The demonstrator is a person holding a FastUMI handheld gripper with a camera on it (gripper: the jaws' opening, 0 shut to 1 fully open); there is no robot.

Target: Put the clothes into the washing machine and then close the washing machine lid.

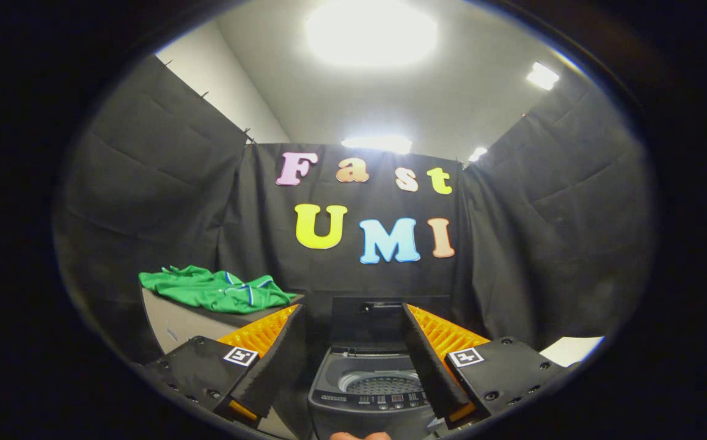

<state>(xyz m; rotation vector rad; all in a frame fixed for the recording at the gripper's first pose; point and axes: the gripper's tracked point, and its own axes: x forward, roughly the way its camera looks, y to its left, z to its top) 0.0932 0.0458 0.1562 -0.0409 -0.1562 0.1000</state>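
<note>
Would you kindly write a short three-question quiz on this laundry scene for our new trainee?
1. True or false: the green shirt already lies inside the washing machine.
2. Multiple choice: the washing machine's lid is (A) raised, with the drum on show, (B) shut flat, (C) taken off and lying on the floor.
3. Fill in: the gripper is ___, with nothing between its fingers.

Key
1. False: it lies on the box beside the machine, beyond one finger.
2. A.
3. Open: the fingers stand wide apart, and the machine sits just ahead between them.
</note>
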